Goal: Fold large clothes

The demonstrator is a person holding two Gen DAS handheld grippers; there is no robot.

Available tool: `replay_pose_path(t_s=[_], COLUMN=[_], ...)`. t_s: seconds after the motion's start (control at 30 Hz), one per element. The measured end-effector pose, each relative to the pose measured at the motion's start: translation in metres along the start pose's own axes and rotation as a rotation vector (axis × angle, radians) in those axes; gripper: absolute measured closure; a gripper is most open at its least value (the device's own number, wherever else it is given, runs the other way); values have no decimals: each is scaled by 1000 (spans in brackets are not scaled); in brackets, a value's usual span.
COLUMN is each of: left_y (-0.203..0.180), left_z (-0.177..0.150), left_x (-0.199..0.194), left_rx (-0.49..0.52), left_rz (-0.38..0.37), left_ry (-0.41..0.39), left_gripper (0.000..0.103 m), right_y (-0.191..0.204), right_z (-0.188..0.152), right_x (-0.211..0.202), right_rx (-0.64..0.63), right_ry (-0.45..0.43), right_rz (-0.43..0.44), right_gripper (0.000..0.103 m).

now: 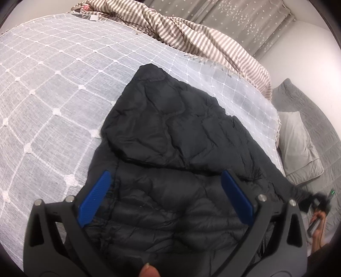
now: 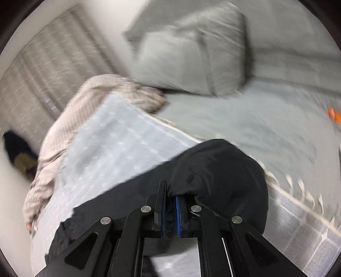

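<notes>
A black quilted jacket [image 1: 170, 119] lies on the bed's white grid-patterned cover [image 1: 53, 95], with its hood spread flat toward the far side. My left gripper [image 1: 166, 173] hovers over the jacket's body, its blue pads wide apart with nothing pinched between them. In the blurred right wrist view, my right gripper [image 2: 170, 191] is shut on a bunched fold of the jacket [image 2: 213, 170], raised off the cover [image 2: 110, 138]. In the left wrist view the jacket's right edge stretches toward a hand [image 1: 317, 221] at the frame's edge.
A striped beige blanket [image 1: 191, 36] is heaped along the far side of the bed. To the right, a grey pillow [image 1: 298, 144] rests on a grey quilted sheet [image 1: 315, 110]. Grey curtains [image 1: 234, 19] hang behind. A small orange object [image 2: 333, 114] lies on the grey sheet.
</notes>
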State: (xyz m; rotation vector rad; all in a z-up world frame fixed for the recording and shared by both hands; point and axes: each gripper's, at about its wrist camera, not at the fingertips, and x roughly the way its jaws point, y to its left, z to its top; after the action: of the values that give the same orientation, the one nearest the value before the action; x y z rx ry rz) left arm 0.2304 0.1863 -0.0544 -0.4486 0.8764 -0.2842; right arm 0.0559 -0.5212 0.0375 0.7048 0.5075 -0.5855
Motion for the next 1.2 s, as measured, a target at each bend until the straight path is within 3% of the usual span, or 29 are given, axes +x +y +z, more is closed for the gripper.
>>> replay_pose_path(t_s=[0.27,0.47,0.63,0.67,0.7,0.73,0.77,0.8,0.87,1.0,1.13,1.2], left_y=[-1,4,5,4,2,0,-3,-8,-21,-52,-93,-113], left_z=[1,2,4,4,4,4,3,3,4,9,21,29], left_x=[-2,-2,-3,-3,-4,-4,-4,-4,-8,-11,13,33], left_rx=[18,7,21,29,40,52,68,88,146,221,255,253], left_rz=[10,9,12,12,15,20,25,31,18,-30,-54,-101], left_ry=[-7,-4,-2,-4,-3,-1,3,8,14,18,88,134], left_gripper=[0,0,0,0,0,0,0,0,0,0,0,0], right_y=[147,242,300,305,313,316,317,317,310,285,237,214], right_z=[-25,-85,-161,-176,-198,-211,-223,-234,-244,-244,-231,-229], right_x=[-35,-28,0,5,13,19,24,30,33,26,22,25], right_rx=[-296,-462,-651,-690,-747,-778,-797,-804,-801,-762,-581,-534], right_ry=[-19,91,227,254,304,341,380,423,441,430,418,397], right_rz=[177,296,359,373,397,419,435,449,480,425,406,378], right_gripper=[96,96,95,93,83,73,41,19,19,19,19,19])
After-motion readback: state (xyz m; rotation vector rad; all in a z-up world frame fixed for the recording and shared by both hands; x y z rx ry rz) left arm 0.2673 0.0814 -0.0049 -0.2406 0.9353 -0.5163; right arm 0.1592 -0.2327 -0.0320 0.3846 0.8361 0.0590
